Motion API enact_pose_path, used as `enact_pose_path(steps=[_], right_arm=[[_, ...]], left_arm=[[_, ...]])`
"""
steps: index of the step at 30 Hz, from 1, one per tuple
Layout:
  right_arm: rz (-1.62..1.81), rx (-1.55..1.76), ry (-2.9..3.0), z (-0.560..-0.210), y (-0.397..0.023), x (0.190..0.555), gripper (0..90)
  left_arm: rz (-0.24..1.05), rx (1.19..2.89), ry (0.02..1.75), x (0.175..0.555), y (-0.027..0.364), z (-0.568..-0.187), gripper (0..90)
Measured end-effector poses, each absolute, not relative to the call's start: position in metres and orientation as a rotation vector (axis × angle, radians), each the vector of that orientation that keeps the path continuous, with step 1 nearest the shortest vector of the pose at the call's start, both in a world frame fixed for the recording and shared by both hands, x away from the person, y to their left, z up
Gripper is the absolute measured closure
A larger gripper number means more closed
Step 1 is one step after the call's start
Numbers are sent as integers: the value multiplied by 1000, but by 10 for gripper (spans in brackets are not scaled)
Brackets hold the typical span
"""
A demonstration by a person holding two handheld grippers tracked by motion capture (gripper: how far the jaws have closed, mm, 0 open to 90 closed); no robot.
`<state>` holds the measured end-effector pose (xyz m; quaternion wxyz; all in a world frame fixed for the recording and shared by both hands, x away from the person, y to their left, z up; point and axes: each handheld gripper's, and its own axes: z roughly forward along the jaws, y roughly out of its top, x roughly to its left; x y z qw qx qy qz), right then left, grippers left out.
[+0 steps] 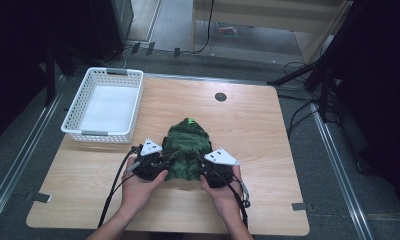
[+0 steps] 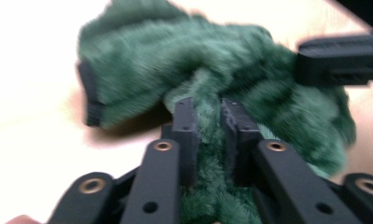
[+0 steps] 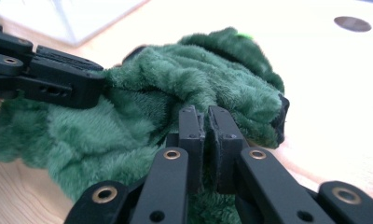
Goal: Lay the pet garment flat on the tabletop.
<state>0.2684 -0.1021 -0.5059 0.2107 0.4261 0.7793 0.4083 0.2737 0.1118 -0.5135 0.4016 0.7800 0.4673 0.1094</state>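
The green garment (image 1: 187, 149) is of thick plush fleece, soft and hairy, and it lies in a crumpled heap on the wooden table (image 1: 268, 150), near the middle of the front edge. A small bright green tag sits at its far end, toward the back edge.

The left gripper (image 2: 209, 119) has its two black jaws narrow, and a rolled fold of the fleece is pinched between them. The right gripper (image 3: 205, 122) has its jaws almost together, with a thin edge of the same cloth caught between the pads. Both are of matte black plastic with brass rivets.

The high view shows the whole table, light wood with rounded corners and a round dark hole (image 1: 220, 96) near the back edge, and a white perforated plastic basket (image 1: 73, 116) at the left edge. The left gripper view, somewhat blurred, shows a dark ribbed cuff on the garment. The right gripper view shows the pile of the fleece sharply.
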Motion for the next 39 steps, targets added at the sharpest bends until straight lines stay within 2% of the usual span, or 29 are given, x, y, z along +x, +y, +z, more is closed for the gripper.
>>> enact_pose_path(steps=[1, 2, 5, 7, 12, 14, 18, 21, 24, 26, 29, 32, 33, 39], right_arm=[[1096, 1187, 2218, -511, -101, 271, 817], [1068, 1200, 2252, -517, -100, 272, 786], [1109, 1213, 2249, -519, -107, 266, 616], [1144, 1211, 2222, -516, -115, 260, 589], [1129, 1230, 2238, -521, -137, 243, 598], [1105, 1228, 2257, -526, -143, 238, 609], [1064, 1282, 2267, -536, -151, 236, 641], [1023, 1298, 2240, -538, -156, 237, 671], [1036, 1320, 2232, -541, -162, 240, 660], [1078, 1317, 2229, -539, -163, 239, 613], [1173, 1302, 2204, -530, -165, 232, 543], [1214, 1326, 2195, -528, -169, 227, 532], [1196, 1330, 2206, -530, -169, 225, 537], [1130, 1325, 2234, -542, -171, 221, 583]], left_arm=[[282, 1998, 1186, 274, 111, -519, 691], [267, 2006, 1192, 273, 111, -523, 691], [262, 1967, 1191, 268, 121, -527, 561], [242, 1937, 1176, 263, 132, -525, 528], [189, 1937, 1147, 251, 155, -528, 502], [195, 1964, 1153, 248, 158, -534, 522], [255, 2012, 1168, 244, 162, -546, 731], [263, 2010, 1180, 245, 167, -546, 782], [253, 1984, 1171, 243, 172, -546, 771], [236, 1929, 1152, 240, 175, -543, 673], [189, 1880, 1106, 235, 181, -537, 586], [152, 1889, 1093, 232, 181, -540, 528], [166, 1914, 1093, 231, 179, -543, 537], [233, 1974, 1130, 227, 180, -551, 757]])
